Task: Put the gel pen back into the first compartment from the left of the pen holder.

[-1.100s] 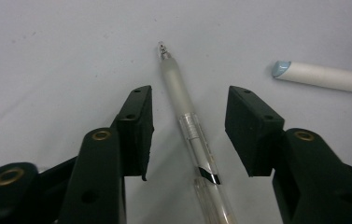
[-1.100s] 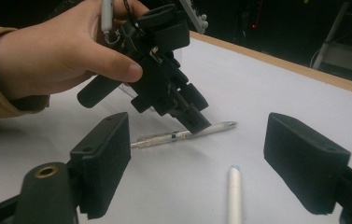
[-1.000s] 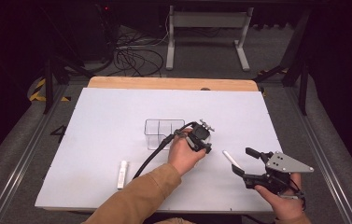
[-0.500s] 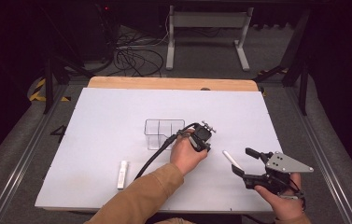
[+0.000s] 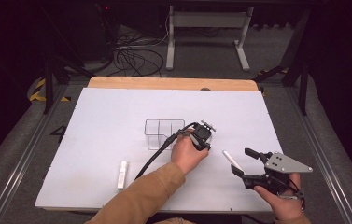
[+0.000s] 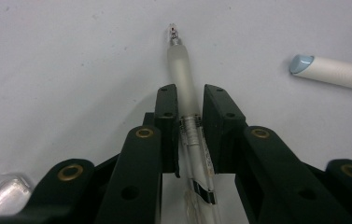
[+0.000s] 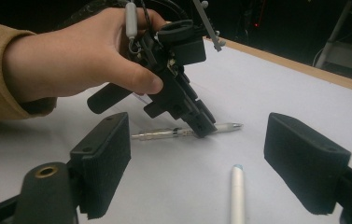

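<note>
**Left gripper closes on the clear pen**

I see the big white table sheet (image 5: pixel 117 112) first, with a clear, compartmented plastic box (image 5: pixel 163 133) near its middle and a small white stick-shaped object (image 5: pixel 123 174) lying toward the near left edge. My left gripper (image 6: pixel 186 100) points down at the sheet just right of the box. Its jaws have just been closing, and the slim translucent pen (image 6: pixel 184 77) lies between them. The pads sit against its barrel on both sides.

The pen lies flat on the sheet. It has a frosted, clear plastic barrel, a metal band and dark clip at the held end, and a fine tip with a speck of red sticking out past the jaws.

My right gripper (image 7: pixel 197 163) hovers near the right edge with its jaws spread wide and holding nothing. A white pen with a pale blue end (image 7: pixel 237 193) lies on the sheet between them.
</note>
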`<state>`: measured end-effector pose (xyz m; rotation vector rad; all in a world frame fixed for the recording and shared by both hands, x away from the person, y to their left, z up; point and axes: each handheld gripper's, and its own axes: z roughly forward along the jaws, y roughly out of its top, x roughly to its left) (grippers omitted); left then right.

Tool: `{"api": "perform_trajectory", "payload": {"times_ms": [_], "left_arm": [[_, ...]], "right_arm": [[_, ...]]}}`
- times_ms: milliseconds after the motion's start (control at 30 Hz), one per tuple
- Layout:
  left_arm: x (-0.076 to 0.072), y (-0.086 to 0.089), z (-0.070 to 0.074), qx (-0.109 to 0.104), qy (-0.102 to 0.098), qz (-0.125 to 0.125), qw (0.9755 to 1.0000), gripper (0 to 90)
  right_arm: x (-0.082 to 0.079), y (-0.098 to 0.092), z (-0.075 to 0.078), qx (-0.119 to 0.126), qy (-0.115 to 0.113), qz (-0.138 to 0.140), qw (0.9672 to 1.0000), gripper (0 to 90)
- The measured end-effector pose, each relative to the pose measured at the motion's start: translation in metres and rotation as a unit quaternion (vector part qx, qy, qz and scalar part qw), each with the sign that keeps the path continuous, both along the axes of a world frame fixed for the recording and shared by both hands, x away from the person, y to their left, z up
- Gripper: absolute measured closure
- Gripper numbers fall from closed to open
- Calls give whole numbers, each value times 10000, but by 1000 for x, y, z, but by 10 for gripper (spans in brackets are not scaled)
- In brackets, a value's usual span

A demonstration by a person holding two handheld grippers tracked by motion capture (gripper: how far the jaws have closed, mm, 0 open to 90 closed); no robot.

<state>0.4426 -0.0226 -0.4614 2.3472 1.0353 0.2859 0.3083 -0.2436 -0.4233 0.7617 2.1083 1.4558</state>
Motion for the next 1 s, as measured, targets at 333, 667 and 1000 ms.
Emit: {"api": "perform_trajectory", "payload": {"times_ms": [333, 667, 1000], "left_arm": [[2, 3, 0, -80, 95, -11, 9999, 792], [-3, 8, 13, -430, -38, -245, 9988, 793], [-19, 25, 48, -908, -496, -363, 9940, 793]], "right_arm": [[0, 0, 0, 22, 11, -4, 10000, 234], [0, -1, 0, 8, -4, -18, 10000, 234], [0, 0, 0, -1, 6, 14, 10000, 234]]}}
